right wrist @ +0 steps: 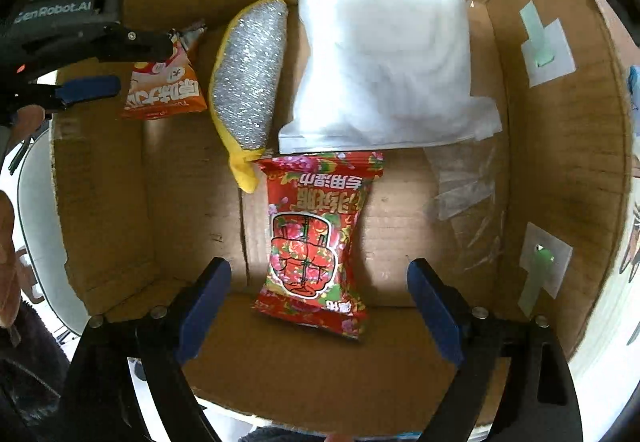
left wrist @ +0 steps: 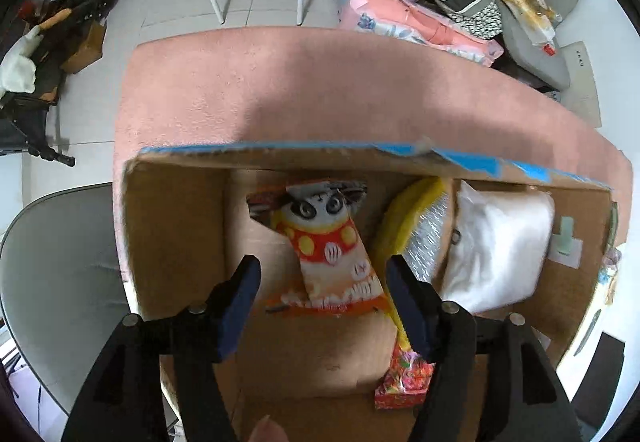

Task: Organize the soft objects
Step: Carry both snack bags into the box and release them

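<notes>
We are looking down into the cardboard box (right wrist: 560,170), where four soft things are lying on its floor: an orange snack packet (right wrist: 168,90) at the left, a yellow-edged silver scrub pad (right wrist: 250,82) just beside it, a white plastic-wrapped bundle (right wrist: 392,58) to the right, and a red floral packet (right wrist: 316,238) nearest us, touching the pad's tail. We are holding the right gripper (right wrist: 320,306) spread wide above that red packet, gripping nothing. We are hovering the left gripper (left wrist: 324,306) over the orange packet (left wrist: 332,246), jaws apart and empty. The box is sitting on a pink mat (left wrist: 320,90).
</notes>
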The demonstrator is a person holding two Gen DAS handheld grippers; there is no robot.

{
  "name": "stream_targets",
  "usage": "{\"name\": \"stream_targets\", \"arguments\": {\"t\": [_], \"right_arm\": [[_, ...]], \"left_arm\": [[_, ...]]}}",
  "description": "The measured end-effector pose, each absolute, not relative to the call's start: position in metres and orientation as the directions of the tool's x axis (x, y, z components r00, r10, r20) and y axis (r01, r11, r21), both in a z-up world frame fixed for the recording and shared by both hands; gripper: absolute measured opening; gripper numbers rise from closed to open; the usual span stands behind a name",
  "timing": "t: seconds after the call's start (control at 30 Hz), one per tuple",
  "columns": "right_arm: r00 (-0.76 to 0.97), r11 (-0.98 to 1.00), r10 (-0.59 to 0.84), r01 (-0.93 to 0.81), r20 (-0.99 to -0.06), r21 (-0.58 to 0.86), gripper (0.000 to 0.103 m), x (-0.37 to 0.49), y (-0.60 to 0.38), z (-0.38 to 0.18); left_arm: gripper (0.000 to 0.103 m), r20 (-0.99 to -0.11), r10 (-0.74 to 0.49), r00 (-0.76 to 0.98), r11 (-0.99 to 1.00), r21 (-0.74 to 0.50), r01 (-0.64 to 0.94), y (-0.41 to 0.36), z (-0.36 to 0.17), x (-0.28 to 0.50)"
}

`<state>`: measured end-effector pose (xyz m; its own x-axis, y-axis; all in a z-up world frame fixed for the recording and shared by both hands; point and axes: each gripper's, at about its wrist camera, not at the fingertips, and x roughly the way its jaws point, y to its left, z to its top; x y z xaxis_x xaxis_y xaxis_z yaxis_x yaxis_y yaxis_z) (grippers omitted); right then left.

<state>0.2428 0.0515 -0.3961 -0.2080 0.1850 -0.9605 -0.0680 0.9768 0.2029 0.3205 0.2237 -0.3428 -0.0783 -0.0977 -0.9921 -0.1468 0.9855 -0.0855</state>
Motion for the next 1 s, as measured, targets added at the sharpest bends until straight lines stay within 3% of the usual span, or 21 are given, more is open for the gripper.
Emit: {"name": "stream_targets", "arguments": {"t": [0.17,0.47,0.5,0.53,0.6,1.0], "right_arm": [[-0.146,0.981,0.157,-0.092,-0.977,0.172,0.092,0.234,0.052,-0.368],[-0.015,0.987,0.121,-0.106,-0.993,0.122,0.103,0.214,0.048,-0.309],[0.001,0.988,0.115,-0.106,-0.993,0.114,0.103,0.212,0.046,-0.3],[0.018,0.988,0.11,-0.108,-0.994,0.108,0.103,0.21,0.045,-0.291],[0.054,0.99,0.087,-0.118,-0.995,0.081,0.103,0.207,0.042,-0.278],[0.152,0.984,0.114,-0.152,-0.982,0.091,0.103,0.175,0.026,-0.223]], "left_arm": [[0.063,-0.996,-0.09,-0.027,0.988,-0.086,-0.127,0.223,-0.315,0.299],[0.064,-0.994,-0.064,0.09,0.992,-0.073,-0.101,0.208,-0.263,0.24],[0.074,-0.993,-0.059,0.106,0.993,-0.07,-0.095,0.205,-0.257,0.231],[0.09,-0.991,-0.052,0.121,0.994,-0.063,-0.092,0.202,-0.252,0.225],[0.099,-0.988,-0.03,0.149,0.995,-0.043,-0.087,0.197,-0.245,0.214],[0.1,-0.975,-0.047,0.219,0.989,-0.076,-0.125,0.182,-0.205,0.167]]}}
